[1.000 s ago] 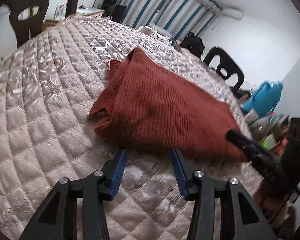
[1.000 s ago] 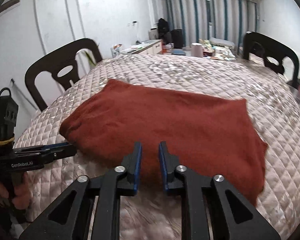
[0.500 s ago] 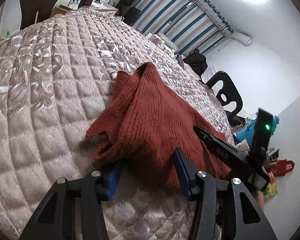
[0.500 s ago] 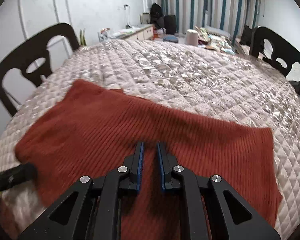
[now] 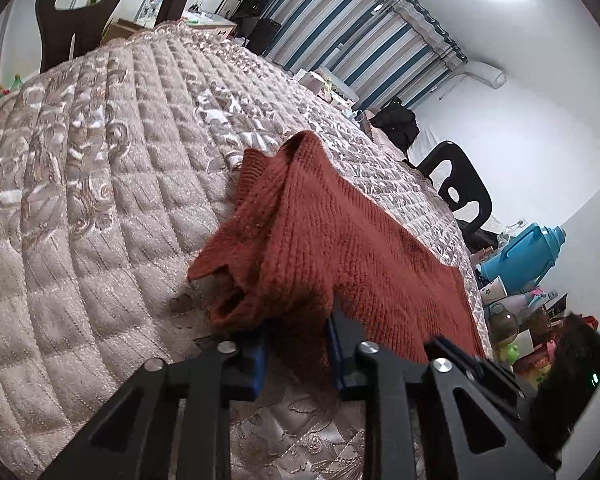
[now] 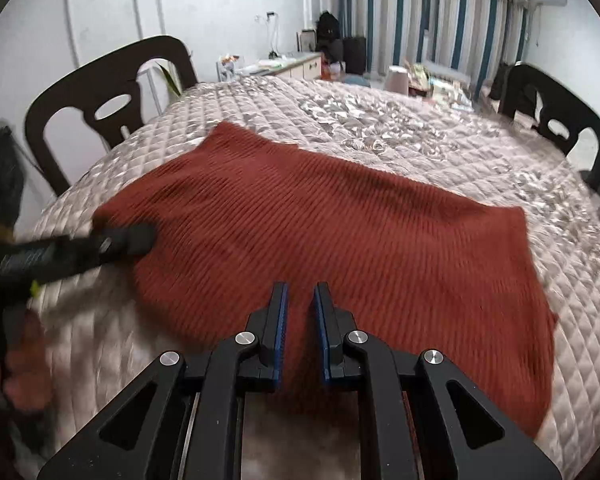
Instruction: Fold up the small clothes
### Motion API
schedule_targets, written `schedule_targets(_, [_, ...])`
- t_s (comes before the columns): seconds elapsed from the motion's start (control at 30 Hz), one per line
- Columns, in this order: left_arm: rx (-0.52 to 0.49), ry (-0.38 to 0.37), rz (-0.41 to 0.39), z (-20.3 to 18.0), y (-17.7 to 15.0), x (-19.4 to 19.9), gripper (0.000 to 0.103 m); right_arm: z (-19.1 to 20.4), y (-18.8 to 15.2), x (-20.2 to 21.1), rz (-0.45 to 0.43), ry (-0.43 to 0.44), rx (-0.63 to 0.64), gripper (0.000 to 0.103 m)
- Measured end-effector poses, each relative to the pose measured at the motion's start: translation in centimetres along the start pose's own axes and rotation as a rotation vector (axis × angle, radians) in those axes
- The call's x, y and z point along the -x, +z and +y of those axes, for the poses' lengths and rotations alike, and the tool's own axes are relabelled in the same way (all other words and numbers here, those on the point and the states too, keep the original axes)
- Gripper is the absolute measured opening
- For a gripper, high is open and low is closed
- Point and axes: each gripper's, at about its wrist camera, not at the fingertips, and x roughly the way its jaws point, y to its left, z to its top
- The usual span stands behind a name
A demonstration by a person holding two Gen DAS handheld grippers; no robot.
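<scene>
A rust knitted sweater (image 6: 332, 232) lies on the quilted desk (image 5: 100, 200), its near edge lifted by the left gripper (image 5: 296, 344), jaws gripping the bunched hem, apparently to begin a fold. The right gripper (image 6: 300, 328), jaws slightly parted and empty, hovers above the cloth.

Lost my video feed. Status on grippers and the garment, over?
Left gripper fingers straddling bunched corner of the red knit garment, grip unconfirmed. Right gripper nearly shut over near hem, grip unclear. Garment otherwise flat on quilted table. Nothing obstructing.
</scene>
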Motion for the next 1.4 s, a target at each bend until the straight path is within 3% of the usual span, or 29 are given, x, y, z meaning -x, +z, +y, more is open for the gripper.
schedule_targets(0.1, [-0.027,-0.002,-0.017,-0.6,0.1,0.8,0.019,-0.5,-1.2,1.8,-0.014,0.058,-0.05,0.014])
schedule_targets(0.27, [-0.105,-0.03,-0.061,-3.3,1.0,2.5,0.011,-2.7,-2.8,4.4,-0.061,0.043,-0.135,0.014])
schedule_targets(0.53, [-0.319,-0.128,-0.085,-12.7,1.5,2.6,0.01,-8.1,-6.0,9.1,-0.149,0.031,-0.335,0.014])
schedule_targets(0.67, [-0.47,-0.206,-0.045,-18.7,-0.9,0.5,0.01,-10.9,-8.0,11.3,-0.189,-0.015,-0.425,0.014])
schedule_targets(0.8, [-0.59,-0.262,0.069,-22.3,-5.3,-3.2,0.01,-13.2,-9.9,12.9,-0.202,-0.06,-0.492,0.014])
schedule_targets(0.97, [-0.616,-0.251,0.251,-22.1,-9.9,-8.5,0.009,-15.7,-12.1,13.6,-0.192,-0.095,-0.565,0.014])
schedule_targets(1.07, [-0.636,-0.271,0.237,-22.3,-10.3,-7.9,0.01,-16.5,-12.6,13.6,-0.189,-0.083,-0.583,0.014])
schedule_targets(1.23, [-0.621,-0.362,0.239,-21.8,-9.4,-5.1,0.039,-16.8,-11.8,13.8,-0.218,-0.059,-0.574,0.016])
schedule_targets(1.33, [-0.626,-0.387,0.188,-21.0,-8.9,-2.9,0.04,-16.8,-10.7,14.2,-0.256,-0.046,-0.556,0.017])
schedule_targets(1.4, [-0.61,-0.347,0.13,-20.3,-7.7,-2.0,0.04,-16.6,-9.6,14.3,-0.276,-0.035,-0.528,0.017])
